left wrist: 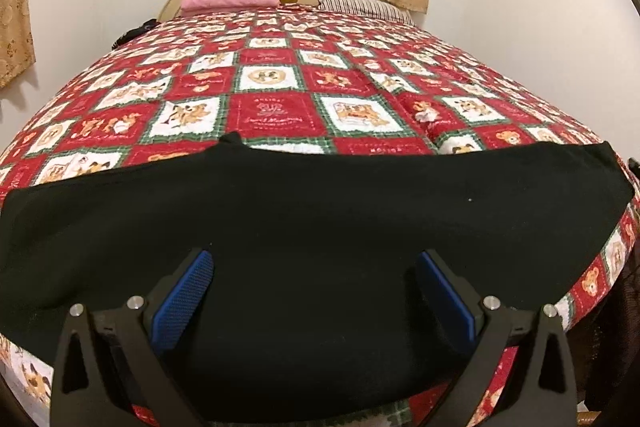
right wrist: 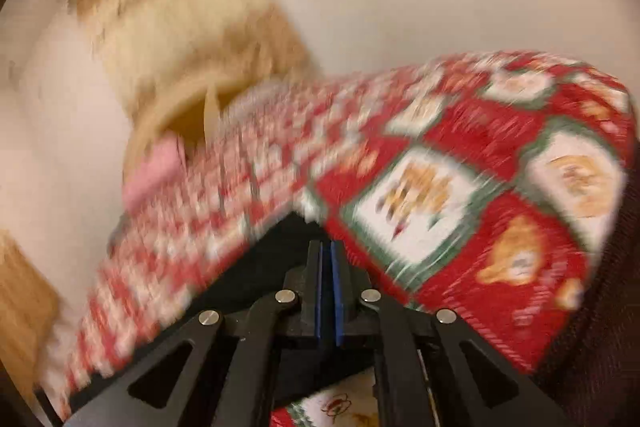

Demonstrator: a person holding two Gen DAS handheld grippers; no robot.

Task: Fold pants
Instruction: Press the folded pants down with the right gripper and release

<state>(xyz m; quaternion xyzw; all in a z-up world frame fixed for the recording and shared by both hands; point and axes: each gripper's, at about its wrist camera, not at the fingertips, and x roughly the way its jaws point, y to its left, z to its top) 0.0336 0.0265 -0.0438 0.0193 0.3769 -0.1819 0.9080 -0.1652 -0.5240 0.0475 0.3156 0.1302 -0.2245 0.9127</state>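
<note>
Here, right gripper (right wrist: pixel 329 259) (jaws closed) on pants (right wrist: pixel 276 247)

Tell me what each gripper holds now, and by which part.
The right gripper pinches a corner of the black pants. The left gripper is open above them and holds nothing.

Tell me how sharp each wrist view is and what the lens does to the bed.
Left wrist view: sharp, evenly lit; the fisheye bulges the patchwork bedspread into a dome, and the black pants show almost no detail. Right wrist view: heavy motion blur smears the bedspread and curtain; only the right tool, shut on black cloth, stays crisp.
</note>
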